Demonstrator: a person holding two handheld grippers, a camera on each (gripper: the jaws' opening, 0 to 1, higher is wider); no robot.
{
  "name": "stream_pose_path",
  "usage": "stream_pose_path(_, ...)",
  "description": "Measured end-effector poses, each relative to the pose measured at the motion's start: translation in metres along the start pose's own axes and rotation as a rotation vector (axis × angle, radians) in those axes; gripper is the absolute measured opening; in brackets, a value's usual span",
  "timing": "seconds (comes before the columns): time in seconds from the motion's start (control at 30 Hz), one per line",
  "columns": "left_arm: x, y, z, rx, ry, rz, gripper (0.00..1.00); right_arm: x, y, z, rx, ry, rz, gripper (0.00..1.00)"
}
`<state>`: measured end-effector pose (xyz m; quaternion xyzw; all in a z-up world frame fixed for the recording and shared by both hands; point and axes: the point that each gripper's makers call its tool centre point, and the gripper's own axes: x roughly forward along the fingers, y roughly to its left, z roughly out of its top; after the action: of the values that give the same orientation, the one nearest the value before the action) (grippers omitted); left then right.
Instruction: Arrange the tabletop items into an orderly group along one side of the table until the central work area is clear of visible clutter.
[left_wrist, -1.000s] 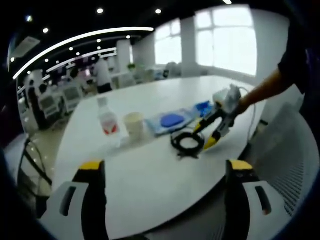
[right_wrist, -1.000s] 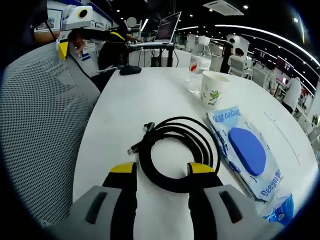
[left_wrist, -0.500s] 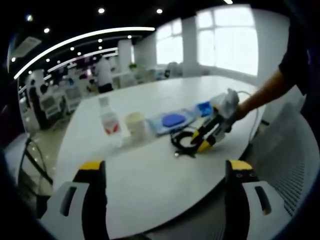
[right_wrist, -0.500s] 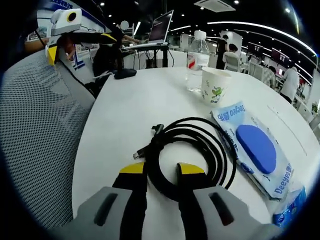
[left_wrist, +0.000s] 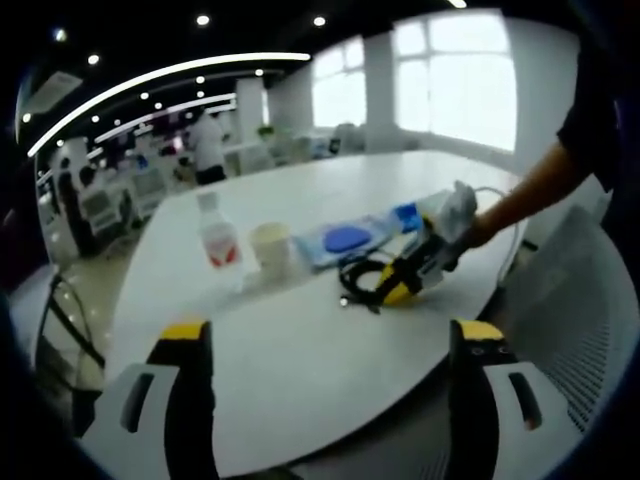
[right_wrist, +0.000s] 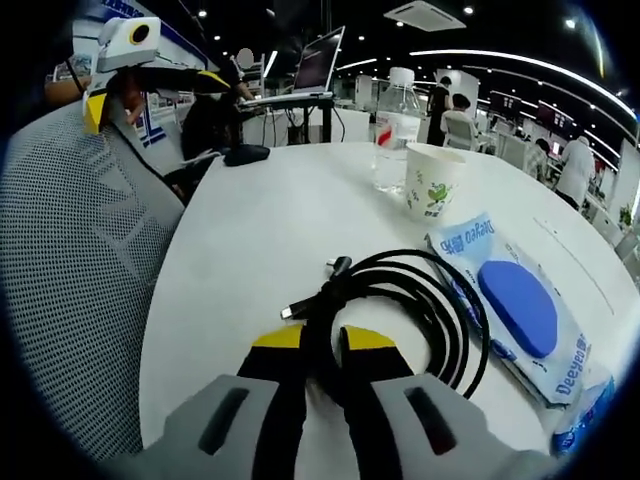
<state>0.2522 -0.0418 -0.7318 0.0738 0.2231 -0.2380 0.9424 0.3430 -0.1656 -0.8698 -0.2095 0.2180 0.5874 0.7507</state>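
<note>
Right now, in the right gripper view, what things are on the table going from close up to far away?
Right gripper shut on black cable → blue packet → paper cup → water bottle → laptop.

It was an open-plan office. Long ceiling light strips (left_wrist: 150, 85) curved at eleven o'clock over rows of desks with people (left_wrist: 207, 148) standing among them, and tall windows (left_wrist: 455, 85) glowed at one o'clock. A laptop (right_wrist: 318, 65) stood open at twelve o'clock beyond the white table (right_wrist: 260, 230), with a mesh chair (right_wrist: 70, 270) at nine.
</note>
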Motion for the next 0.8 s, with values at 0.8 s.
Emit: stream_pose_path(0.8,0.0,0.0,0.003,-0.006,-0.015,0.002,0.95,-0.015,0.006,0.014,0.101,0.002,-0.023,0.03)
